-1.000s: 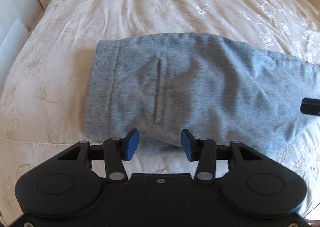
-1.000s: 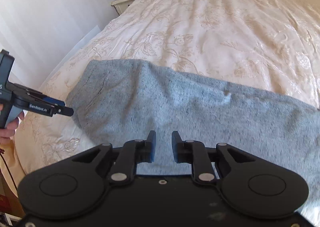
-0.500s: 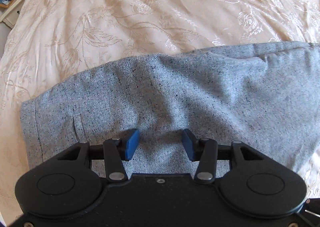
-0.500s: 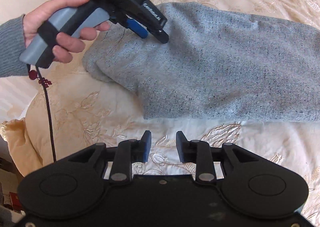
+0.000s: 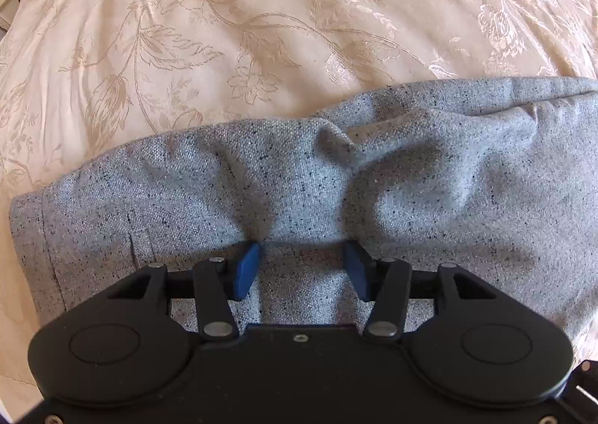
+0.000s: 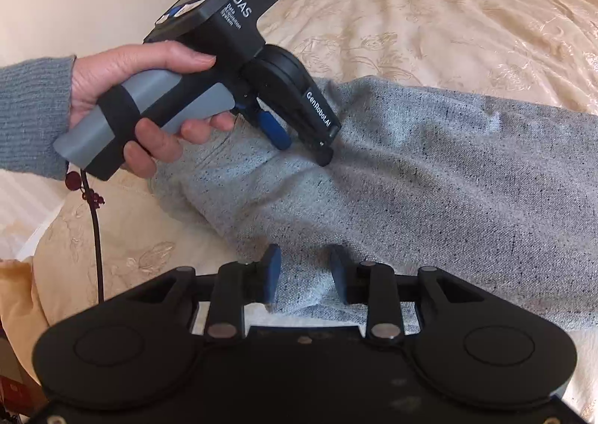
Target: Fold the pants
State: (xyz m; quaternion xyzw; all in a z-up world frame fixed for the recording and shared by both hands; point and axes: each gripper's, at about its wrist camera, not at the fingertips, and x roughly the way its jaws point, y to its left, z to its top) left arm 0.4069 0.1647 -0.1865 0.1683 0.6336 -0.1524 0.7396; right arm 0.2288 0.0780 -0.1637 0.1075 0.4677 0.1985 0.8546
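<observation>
Grey speckled pants point(image 5: 411, 192) lie folded lengthwise on the cream bed; they also show in the right wrist view point(image 6: 448, 169). My left gripper point(image 5: 302, 263) is open, tips pressed down on the fabric near the waistband end, with creases bunching ahead of it. In the right wrist view the left gripper point(image 6: 302, 143) stands tilted onto the pants, held by a hand. My right gripper point(image 6: 304, 276) is open, its jaws straddling the near edge of the pants, with fabric between them.
The cream floral bedspread point(image 5: 261, 31) stretches beyond the pants. The bed's edge point(image 6: 56, 255) drops off at the left in the right wrist view. A black cable point(image 6: 98, 237) hangs from the left gripper's handle.
My left gripper has pressed lower into the pants, bunching the fabric. My right gripper has moved forward from the bare bedspread onto the near edge of the pants.
</observation>
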